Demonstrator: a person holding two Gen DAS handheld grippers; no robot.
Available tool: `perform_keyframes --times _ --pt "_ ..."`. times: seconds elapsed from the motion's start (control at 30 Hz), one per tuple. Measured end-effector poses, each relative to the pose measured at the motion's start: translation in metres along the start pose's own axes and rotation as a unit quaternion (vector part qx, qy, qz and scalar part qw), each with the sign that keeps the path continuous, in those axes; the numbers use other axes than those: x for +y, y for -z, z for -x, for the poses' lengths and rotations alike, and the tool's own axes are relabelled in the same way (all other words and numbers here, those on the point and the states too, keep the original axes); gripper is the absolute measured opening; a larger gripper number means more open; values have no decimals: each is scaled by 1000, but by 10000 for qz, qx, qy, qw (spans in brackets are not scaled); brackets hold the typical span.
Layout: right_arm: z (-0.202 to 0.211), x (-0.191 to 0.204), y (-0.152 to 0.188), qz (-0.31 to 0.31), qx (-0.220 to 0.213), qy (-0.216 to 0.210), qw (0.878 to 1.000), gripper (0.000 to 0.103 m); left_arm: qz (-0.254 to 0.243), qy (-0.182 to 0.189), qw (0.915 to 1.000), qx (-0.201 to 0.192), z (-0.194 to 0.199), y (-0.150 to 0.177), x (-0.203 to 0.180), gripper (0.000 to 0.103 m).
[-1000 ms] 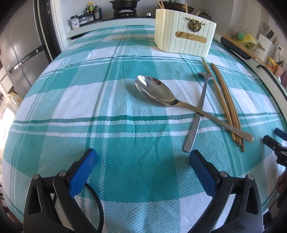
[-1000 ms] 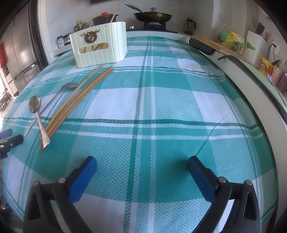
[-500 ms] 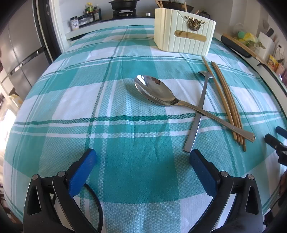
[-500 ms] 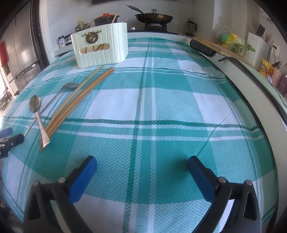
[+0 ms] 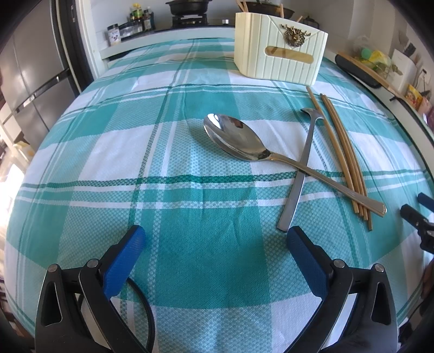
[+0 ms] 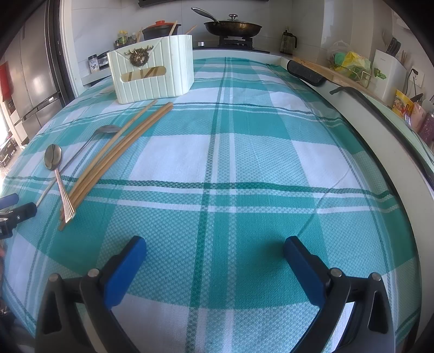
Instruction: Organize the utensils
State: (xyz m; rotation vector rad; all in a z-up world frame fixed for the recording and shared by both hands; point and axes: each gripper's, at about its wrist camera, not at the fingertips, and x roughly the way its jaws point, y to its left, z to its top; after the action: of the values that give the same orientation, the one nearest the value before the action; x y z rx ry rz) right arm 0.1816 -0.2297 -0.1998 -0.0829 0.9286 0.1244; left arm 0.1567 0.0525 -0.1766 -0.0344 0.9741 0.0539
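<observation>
A large steel spoon (image 5: 238, 139) lies on the teal plaid cloth, its handle crossing a second steel utensil (image 5: 301, 171). Several wooden chopsticks (image 5: 343, 152) lie beside them, running toward a cream utensil holder (image 5: 279, 49) at the back. My left gripper (image 5: 214, 251) is open and empty, just in front of the second utensil's handle end. My right gripper (image 6: 214, 256) is open and empty over bare cloth; the spoon (image 6: 54, 163), chopsticks (image 6: 116, 154) and holder (image 6: 152, 73) lie to its left.
The table (image 6: 360, 119) has a raised white rim on the right. A stove with a pan (image 6: 233, 27) and jars (image 5: 130, 24) stand behind it. A fridge (image 5: 29, 62) is at the left. The other gripper shows at each view's edge.
Both grippers have shifted only slightly; the scene looks a little closer. Nothing was taken hold of or moved.
</observation>
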Motion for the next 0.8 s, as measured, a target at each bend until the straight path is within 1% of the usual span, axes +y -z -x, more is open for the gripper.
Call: perform_keyframes --times 0.27,0.33,0.57,0.73,0.8 --pt "0 0 0 11 -5 -19 10000 103 -48 22 10000 14 0 0 -1 103" --pt "1 0 0 26 3 -23 10000 103 -135 27 9999 14 0 0 -3 103" --pt "1 0 -1 95 117 -68 9999 103 -95 36 9999 92 0 -1 -3 103" --pt "2 -1 -2 323 322 -216 9987 103 -120 60 9998 168 -2 -5 -4 103" --pt "4 -2 2 388 295 -255 9985 103 -141 103 9998 129 -2 -5 -3 103"
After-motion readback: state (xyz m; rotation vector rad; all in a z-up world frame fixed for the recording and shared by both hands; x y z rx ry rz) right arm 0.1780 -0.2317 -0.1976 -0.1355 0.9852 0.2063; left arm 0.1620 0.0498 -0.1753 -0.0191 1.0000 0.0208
